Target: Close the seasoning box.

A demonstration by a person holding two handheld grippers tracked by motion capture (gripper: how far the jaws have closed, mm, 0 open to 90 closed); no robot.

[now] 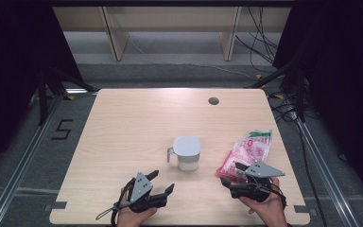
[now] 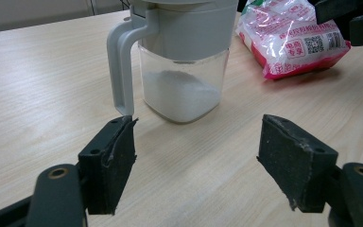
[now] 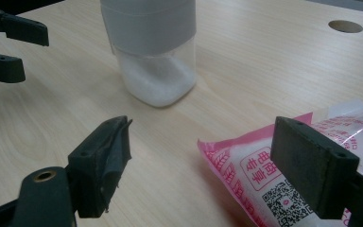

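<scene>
Both hands low at table's near edge — left gripper (image 1: 162, 181) and right gripper (image 1: 232, 173) fingers spread.

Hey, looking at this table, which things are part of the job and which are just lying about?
In the job:
- jug with grey lid and handle, white powder inside
- pink-printed bag, beside the open right gripper
- open left gripper, aimed at the jug

Lying about:
- cables on the floor
- round hole in the table

A pale wooden table (image 1: 137, 118) with a round grommet (image 1: 213, 100) is standing on grey floor (image 1: 23, 142). Light is glaring off its far edge. Black curtains (image 1: 9, 56) are hanging at both sides; cables (image 1: 260, 42) are trailing behind, near wooden legs (image 1: 116, 38).
</scene>
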